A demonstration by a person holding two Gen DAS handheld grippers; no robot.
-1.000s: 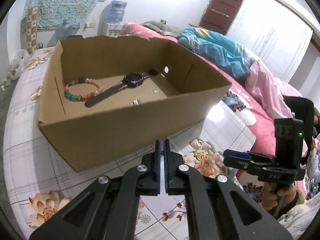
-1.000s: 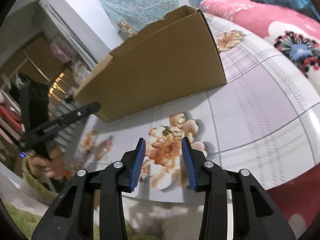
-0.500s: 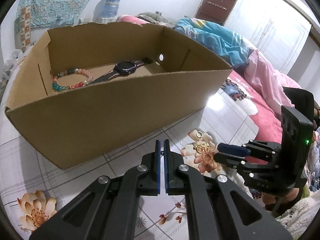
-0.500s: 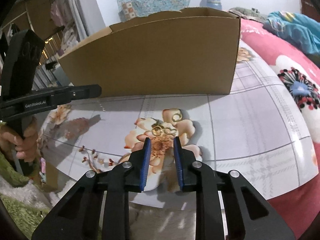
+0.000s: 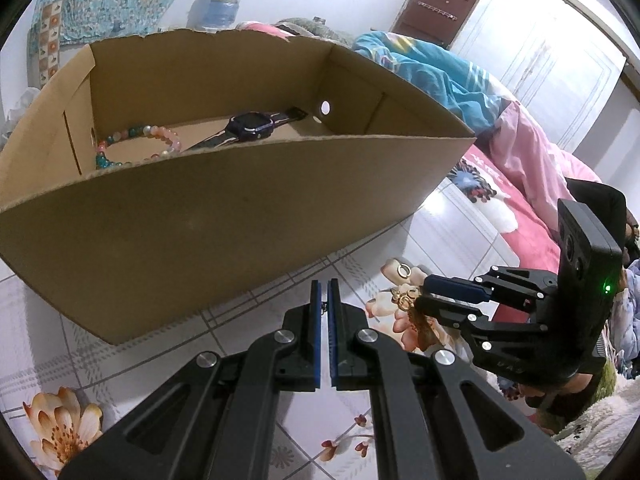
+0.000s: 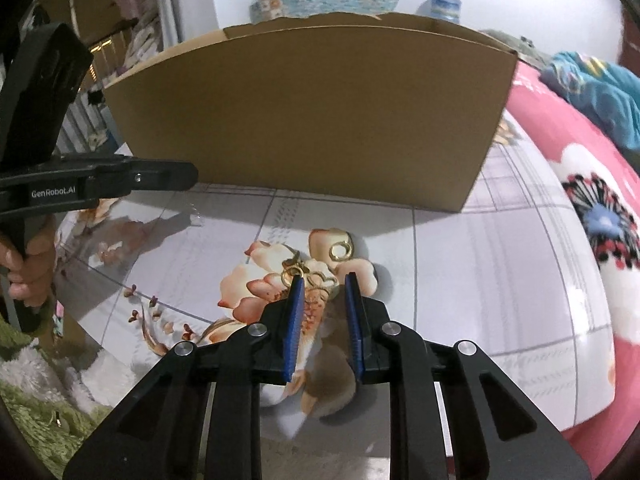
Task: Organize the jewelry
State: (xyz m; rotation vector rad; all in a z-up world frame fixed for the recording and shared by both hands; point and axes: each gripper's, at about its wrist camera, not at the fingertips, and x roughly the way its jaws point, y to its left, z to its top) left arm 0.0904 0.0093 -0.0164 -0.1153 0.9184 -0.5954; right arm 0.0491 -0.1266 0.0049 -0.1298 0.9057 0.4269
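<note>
Right gripper [image 6: 321,285], jaws parted, closing in on gold rings [image 6: 306,274] lying dead ahead between fingertips; left gripper [image 5: 325,292], pinching thin chain, hovering beside cardboard box [image 5: 240,216].

Left wrist view looks low and close toward 12 o'clock over the cardboard box [image 5: 224,240], right wrist view likewise from its 4 o'clock side; both share the box [image 6: 312,120] and tabletop [image 5: 436,240].
</note>
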